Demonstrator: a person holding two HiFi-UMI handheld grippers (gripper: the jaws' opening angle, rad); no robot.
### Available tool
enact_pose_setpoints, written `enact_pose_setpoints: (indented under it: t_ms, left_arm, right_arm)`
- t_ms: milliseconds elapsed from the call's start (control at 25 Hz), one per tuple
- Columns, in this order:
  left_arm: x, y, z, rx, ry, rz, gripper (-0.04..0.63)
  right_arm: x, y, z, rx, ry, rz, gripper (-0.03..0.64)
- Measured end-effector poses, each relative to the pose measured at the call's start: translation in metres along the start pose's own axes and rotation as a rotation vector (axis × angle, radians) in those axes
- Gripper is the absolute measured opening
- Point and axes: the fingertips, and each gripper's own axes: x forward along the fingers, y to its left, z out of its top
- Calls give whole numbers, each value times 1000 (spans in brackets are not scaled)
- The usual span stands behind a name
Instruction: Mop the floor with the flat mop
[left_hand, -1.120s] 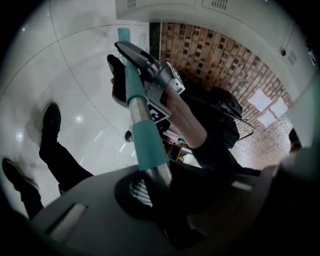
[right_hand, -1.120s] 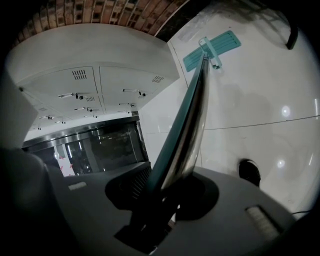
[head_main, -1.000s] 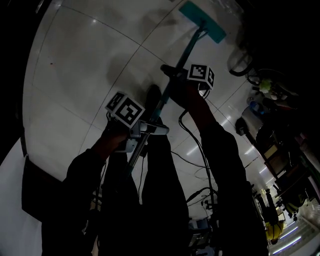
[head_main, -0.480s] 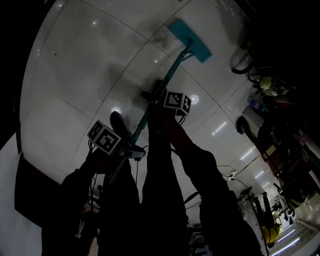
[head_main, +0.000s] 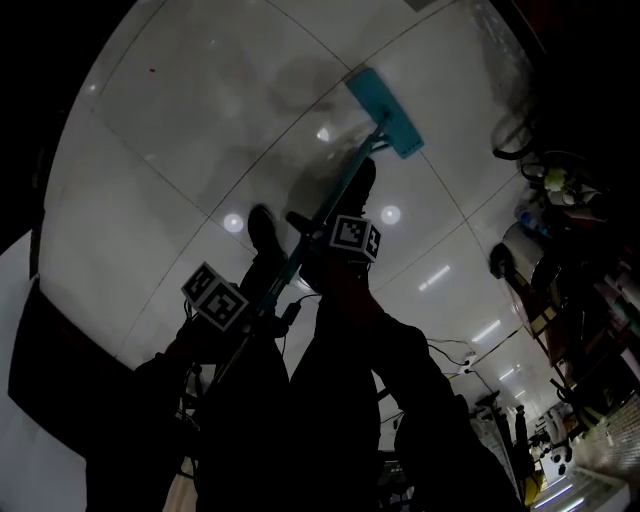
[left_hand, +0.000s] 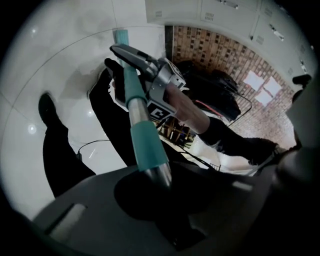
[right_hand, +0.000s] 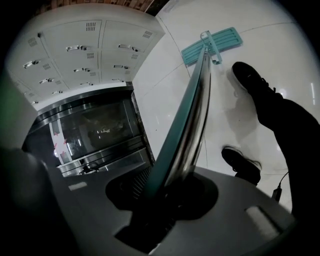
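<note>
Teal flat mop head (right_hand: 212, 44) lies well ahead of the right gripper (right_hand: 162, 197); it and the left gripper (left_hand: 156, 176) both clamp the pole (right_hand: 192, 115). Best press evenly, pad flat.

Floor: glossy white floor (head_main: 180, 130) of large tiles with thin dark joints.
Light: round lamp reflections (head_main: 233, 222) on the tiles; the room is otherwise dim.
Walls: brick wall (left_hand: 220, 52); pale lockers (right_hand: 85, 50) with vents.
Door: metal-framed glass door (right_hand: 95, 130), possibly a lift.
Right edge: dark clutter (head_main: 560, 300), indistinct.
</note>
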Motion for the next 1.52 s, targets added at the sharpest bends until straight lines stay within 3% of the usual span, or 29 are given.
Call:
enact_pose_setpoints:
  t_ms: [440,760,1120,1520]
  left_arm:
    - [-25,48,-84,-35,-26,-31,71]
    - [-30,59,-85,-42,-30,-56,71]
    - [-19,21,-9,-36,-39,-81,72]
    - [8,-48,147,5,-45,-104,72]
  right_arm:
    - [49,-26,-92,4,28,-13,144]
    - [60,-34,-94,12,17,-24,141]
    - [32,-14,-16,22,-6,-28,138]
    - [-20,22,145,-8,-17,-37,141]
